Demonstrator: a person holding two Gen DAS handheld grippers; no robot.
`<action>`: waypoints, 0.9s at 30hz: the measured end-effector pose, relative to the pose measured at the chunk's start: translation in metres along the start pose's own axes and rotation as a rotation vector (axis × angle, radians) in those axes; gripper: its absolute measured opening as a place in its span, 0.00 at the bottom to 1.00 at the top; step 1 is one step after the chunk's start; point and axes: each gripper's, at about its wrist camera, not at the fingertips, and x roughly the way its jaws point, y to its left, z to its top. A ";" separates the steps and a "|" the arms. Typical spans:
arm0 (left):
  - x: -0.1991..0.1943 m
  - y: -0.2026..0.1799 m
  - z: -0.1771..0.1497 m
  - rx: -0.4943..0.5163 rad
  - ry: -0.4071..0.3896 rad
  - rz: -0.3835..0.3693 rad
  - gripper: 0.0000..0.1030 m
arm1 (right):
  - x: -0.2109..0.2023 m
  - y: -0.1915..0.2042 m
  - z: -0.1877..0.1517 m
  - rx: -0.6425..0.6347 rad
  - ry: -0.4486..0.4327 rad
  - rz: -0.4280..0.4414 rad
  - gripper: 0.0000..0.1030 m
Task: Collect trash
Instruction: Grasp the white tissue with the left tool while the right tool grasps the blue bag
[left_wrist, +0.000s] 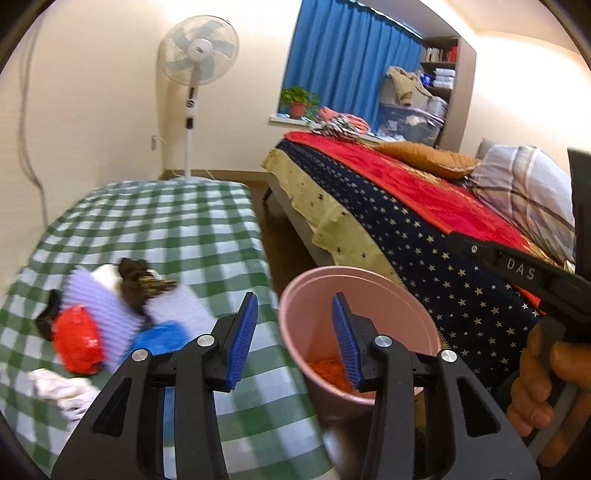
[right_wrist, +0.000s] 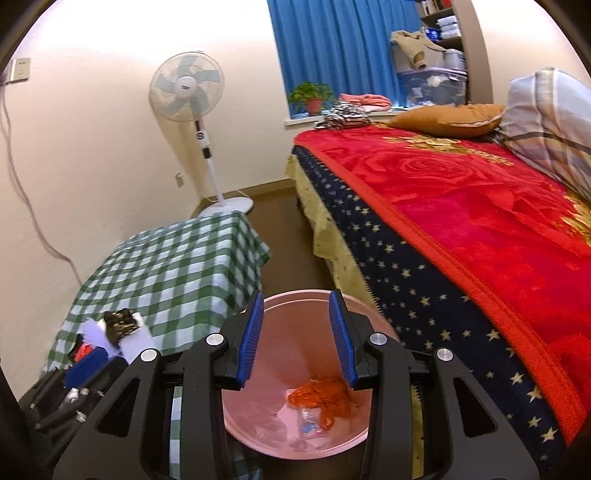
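On the checked table (left_wrist: 177, 229) to the left, a heap of trash (left_wrist: 110, 317) waits beside the pink bin (right_wrist: 295, 369), which already holds an orange scrap (right_wrist: 325, 400). Both the left gripper (left_wrist: 294, 339) and right gripper (right_wrist: 296, 339) hang released and empty; a careless reach could scatter the heap or tip the bin. "DAS" (left_wrist: 521, 268) is the only readable writing

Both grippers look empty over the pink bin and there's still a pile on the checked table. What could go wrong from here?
1. The pink bin stands in the narrow gap between table edge and bed; a swinging gripper might tip it.
2. The pile sits near the checked table edge, so a careless grab could push pieces to the floor.
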 end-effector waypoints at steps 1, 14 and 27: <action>-0.007 0.006 0.000 -0.005 -0.008 0.011 0.40 | -0.001 0.003 -0.002 -0.002 0.000 0.011 0.37; -0.063 0.070 -0.015 -0.045 -0.053 0.139 0.38 | -0.011 0.070 -0.026 -0.080 0.000 0.193 0.37; -0.070 0.145 -0.057 -0.224 -0.028 0.298 0.37 | 0.027 0.143 -0.075 -0.096 0.131 0.346 0.37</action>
